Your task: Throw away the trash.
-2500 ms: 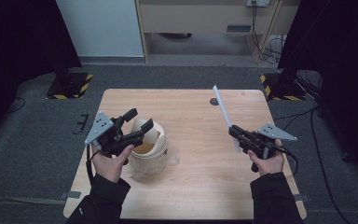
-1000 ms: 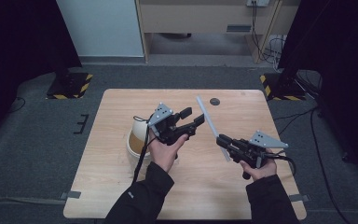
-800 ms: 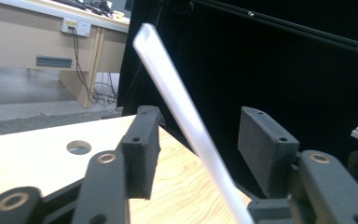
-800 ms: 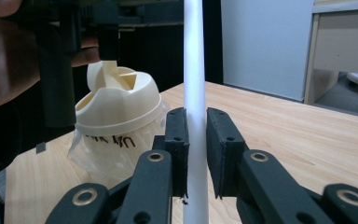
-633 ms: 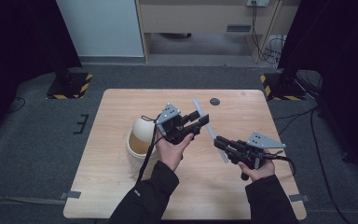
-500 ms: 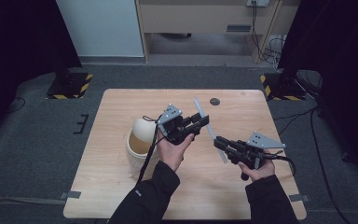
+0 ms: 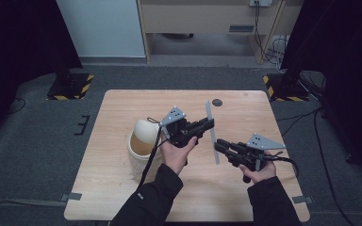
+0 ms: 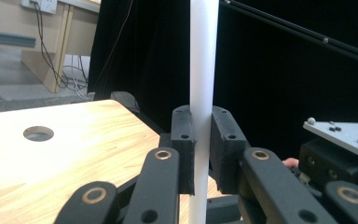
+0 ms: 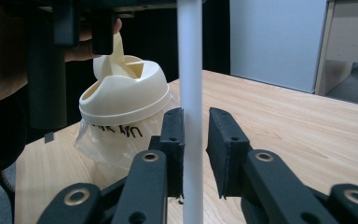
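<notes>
A long white straw (image 7: 211, 132) stands nearly upright over the middle of the table. My left gripper (image 7: 210, 123) is shut on the straw (image 8: 203, 70), with both pads pressed against it. My right gripper (image 7: 218, 143) sits lower on the straw (image 9: 189, 70) with its jaws slightly open; the left pad touches it and a narrow gap shows at the right pad. A cream cup with a domed lid (image 7: 143, 140) stands left of both grippers. Its lid flap (image 9: 121, 60) is up and clear plastic wraps its base.
A round cable hole (image 7: 217, 102) lies in the wooden table (image 7: 122, 188) near the far edge, also seen as the hole (image 8: 38, 133). Black curtains flank the table, and a wooden desk stands on the floor beyond it.
My left gripper left the cup, crossed right and shut on the straw. My right gripper carried the straw leftward toward the table's middle and its jaws have loosened.
</notes>
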Tool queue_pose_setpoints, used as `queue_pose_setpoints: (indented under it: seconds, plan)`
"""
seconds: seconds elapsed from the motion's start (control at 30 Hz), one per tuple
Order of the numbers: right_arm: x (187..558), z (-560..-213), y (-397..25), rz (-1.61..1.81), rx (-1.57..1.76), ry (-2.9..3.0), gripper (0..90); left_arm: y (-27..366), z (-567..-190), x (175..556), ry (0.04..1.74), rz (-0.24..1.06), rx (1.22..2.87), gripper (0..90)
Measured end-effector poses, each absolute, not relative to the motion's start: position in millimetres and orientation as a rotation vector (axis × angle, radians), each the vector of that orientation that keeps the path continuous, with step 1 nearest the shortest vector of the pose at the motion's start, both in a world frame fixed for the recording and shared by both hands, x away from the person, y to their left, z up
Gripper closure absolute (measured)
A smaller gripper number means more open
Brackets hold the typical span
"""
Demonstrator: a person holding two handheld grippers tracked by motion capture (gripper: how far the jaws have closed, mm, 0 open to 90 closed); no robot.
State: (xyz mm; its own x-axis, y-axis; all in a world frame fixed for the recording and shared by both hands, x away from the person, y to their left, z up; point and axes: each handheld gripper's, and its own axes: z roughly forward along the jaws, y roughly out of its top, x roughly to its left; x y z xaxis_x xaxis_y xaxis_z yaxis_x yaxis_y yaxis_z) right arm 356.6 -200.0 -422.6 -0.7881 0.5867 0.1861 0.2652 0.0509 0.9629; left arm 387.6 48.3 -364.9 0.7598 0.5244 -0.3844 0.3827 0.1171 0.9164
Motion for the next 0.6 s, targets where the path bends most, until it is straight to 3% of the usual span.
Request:
queue_pose_setpoints:
  seconds: [0.23, 0.43, 0.6]
  plan:
    - [358.4, -419.8, -208.1, 1.798, 0.908, 2.011, 66.4, 57.8, -356.4, 380.2, 0.752, 0.132, 1.481, 80.5]
    - [364.4, -427.6, -217.7, 1.703, 0.982, 1.989, 51.4, 76.1, -344.7, 367.9, 0.716, 0.169, 1.478, 80.4]
    - [369.3, -437.5, -221.8, 1.627, 1.038, 1.997, 45.8, 98.0, -337.0, 356.9, 0.694, 0.196, 1.459, 80.4]
